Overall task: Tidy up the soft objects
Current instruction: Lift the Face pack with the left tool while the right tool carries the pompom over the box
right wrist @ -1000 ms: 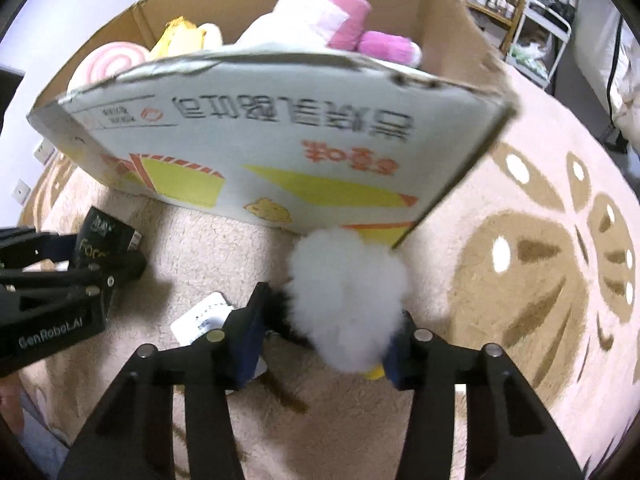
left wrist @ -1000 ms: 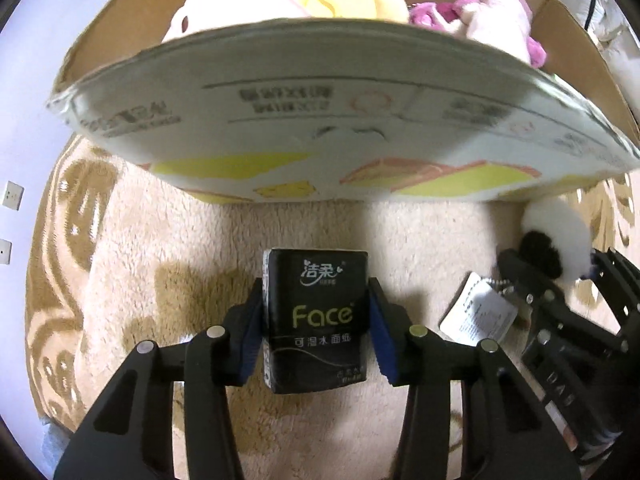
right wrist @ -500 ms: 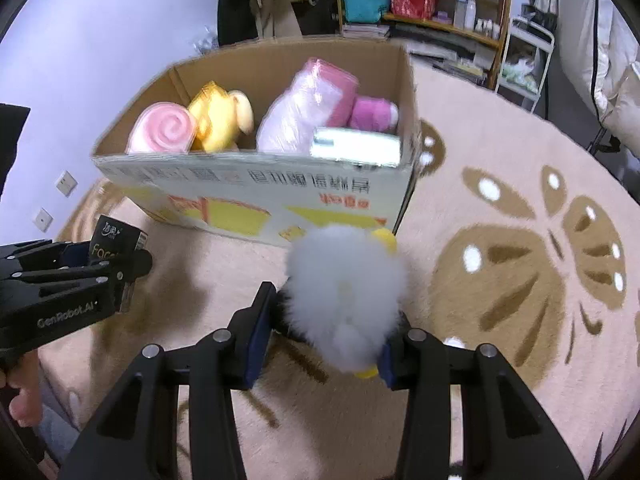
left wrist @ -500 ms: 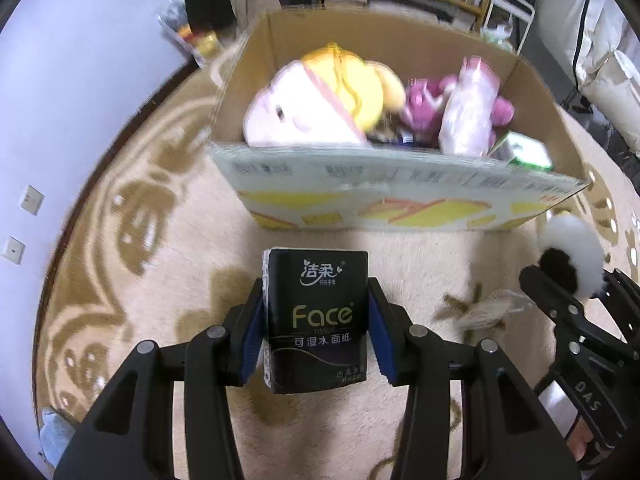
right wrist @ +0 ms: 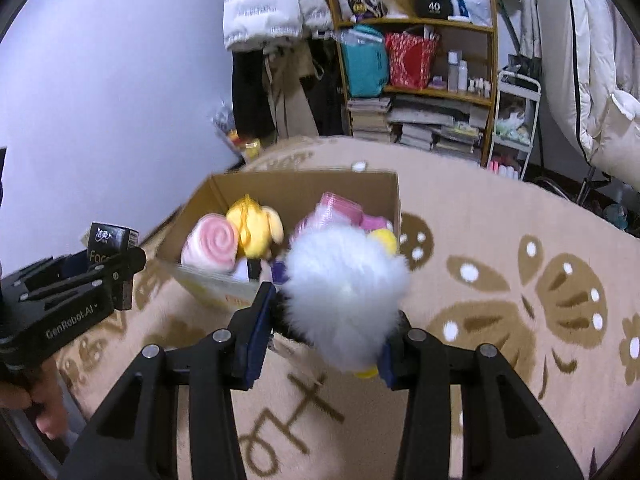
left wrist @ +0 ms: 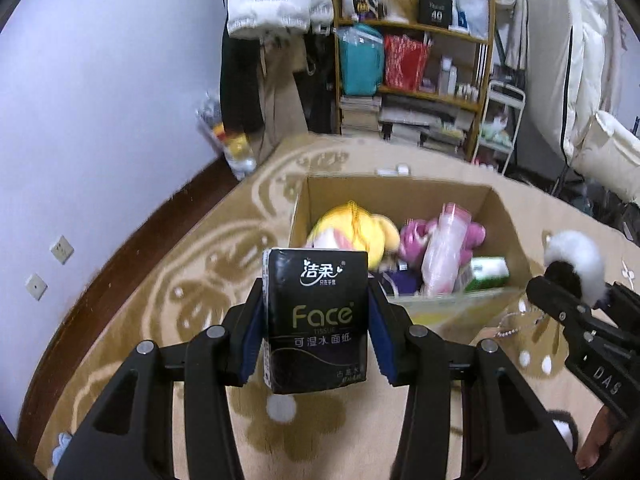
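My left gripper (left wrist: pixel 316 340) is shut on a black tissue pack (left wrist: pixel 316 320) marked "Face", held upright in the air in front of the open cardboard box (left wrist: pixel 400 194). My right gripper (right wrist: pixel 324 336) is shut on a fluffy white plush toy (right wrist: pixel 346 300) with black and yellow parts, also raised near the box (right wrist: pixel 304 186). Inside the box lie a yellow plush (left wrist: pixel 352 228), a pink plush (left wrist: pixel 416 236), a pink swirl cushion (right wrist: pixel 210 246) and a green pack (left wrist: pixel 488 274). In the left wrist view the right gripper (left wrist: pixel 568 292) shows at the right with the white plush (left wrist: pixel 576 256).
The box stands on a beige carpet (right wrist: pixel 520 280) with brown flower patterns. A wooden shelf (left wrist: pixel 420 64) full of bags and books, hanging coats (left wrist: pixel 276 4) and a white cart (right wrist: pixel 516 120) line the far wall. A hand (right wrist: pixel 44 408) shows at the lower left of the right wrist view.
Both grippers have risen with their loads and now look down into the box from above. The box has shrunk in view and the room behind has appeared.
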`<control>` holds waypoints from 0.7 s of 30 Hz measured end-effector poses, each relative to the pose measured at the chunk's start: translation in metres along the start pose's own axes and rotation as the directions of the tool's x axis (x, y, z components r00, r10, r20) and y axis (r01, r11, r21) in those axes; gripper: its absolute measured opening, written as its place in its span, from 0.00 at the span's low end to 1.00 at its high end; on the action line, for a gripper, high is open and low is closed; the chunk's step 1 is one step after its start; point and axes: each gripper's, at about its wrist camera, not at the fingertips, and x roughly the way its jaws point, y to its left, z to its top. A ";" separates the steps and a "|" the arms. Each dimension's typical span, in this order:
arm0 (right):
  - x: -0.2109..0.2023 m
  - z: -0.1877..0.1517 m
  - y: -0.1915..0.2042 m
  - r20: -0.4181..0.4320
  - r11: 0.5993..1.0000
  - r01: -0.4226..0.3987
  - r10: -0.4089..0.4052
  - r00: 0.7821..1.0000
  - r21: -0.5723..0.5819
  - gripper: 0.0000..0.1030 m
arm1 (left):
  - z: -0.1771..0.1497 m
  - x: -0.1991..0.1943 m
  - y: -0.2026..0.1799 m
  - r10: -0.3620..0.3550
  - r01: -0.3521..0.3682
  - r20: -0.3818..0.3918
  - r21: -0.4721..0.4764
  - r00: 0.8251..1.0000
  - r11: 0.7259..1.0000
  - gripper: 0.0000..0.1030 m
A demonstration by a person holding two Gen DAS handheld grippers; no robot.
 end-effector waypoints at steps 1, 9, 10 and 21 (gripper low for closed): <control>-0.001 0.005 -0.001 0.010 1.000 -0.005 0.005 1.000 0.002 0.45 | 0.002 0.002 -0.001 0.000 0.000 0.012 0.002 1.000 1.000 0.44; -0.005 0.042 0.002 0.082 0.999 -0.021 0.023 0.996 -0.024 0.46 | 0.027 0.008 -0.005 0.001 -0.002 0.063 0.014 0.998 1.000 0.44; -0.004 0.047 0.003 0.089 0.999 -0.025 0.027 0.996 -0.031 0.46 | 0.030 0.010 -0.005 0.003 -0.004 0.068 0.012 0.998 1.000 0.44; 0.026 0.066 0.000 0.092 0.995 -0.027 0.037 0.995 -0.099 0.46 | 0.046 0.042 -0.023 0.003 -0.007 0.082 0.051 0.997 0.999 0.44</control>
